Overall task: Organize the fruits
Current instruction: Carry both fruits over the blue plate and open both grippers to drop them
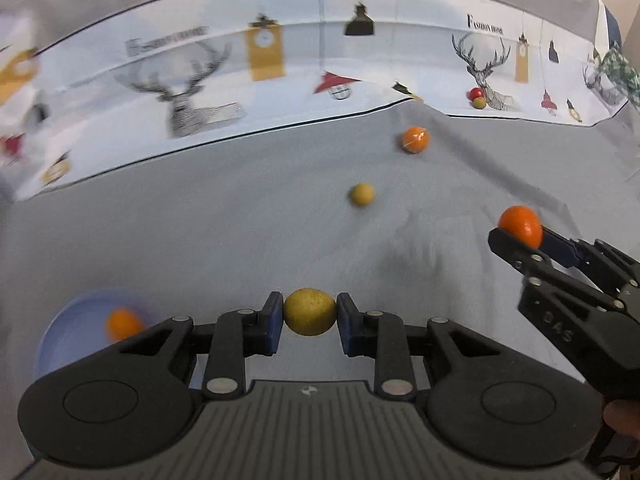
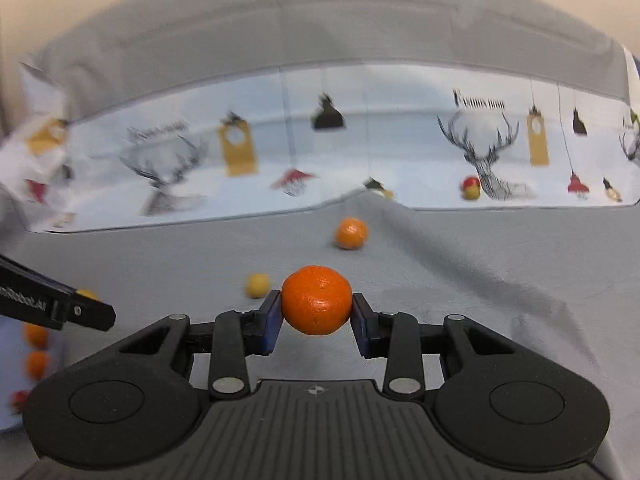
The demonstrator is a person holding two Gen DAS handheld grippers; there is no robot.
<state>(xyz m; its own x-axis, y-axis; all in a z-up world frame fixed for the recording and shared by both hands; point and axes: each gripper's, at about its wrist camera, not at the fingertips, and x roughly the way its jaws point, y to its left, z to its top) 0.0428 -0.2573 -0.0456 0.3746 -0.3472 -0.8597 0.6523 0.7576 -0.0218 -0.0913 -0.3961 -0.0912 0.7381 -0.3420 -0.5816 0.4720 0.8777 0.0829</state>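
Note:
My left gripper (image 1: 310,318) is shut on a round yellow-green fruit (image 1: 310,311), held above the grey cloth. My right gripper (image 2: 316,314) is shut on an orange (image 2: 316,299); the left wrist view shows this gripper (image 1: 520,238) at the right with the same orange (image 1: 520,225). A pale blue plate (image 1: 64,328) lies at lower left with an orange (image 1: 122,324) in it. A loose orange (image 1: 416,140) and a small yellow fruit (image 1: 362,194) lie on the cloth farther off.
A patterned white cloth (image 1: 280,92) with deer prints covers the far side, with a red fruit (image 1: 475,93) and a yellow one (image 1: 479,103) on it. In the right wrist view, the plate's (image 2: 8,420) fruits are blurred at the left edge.

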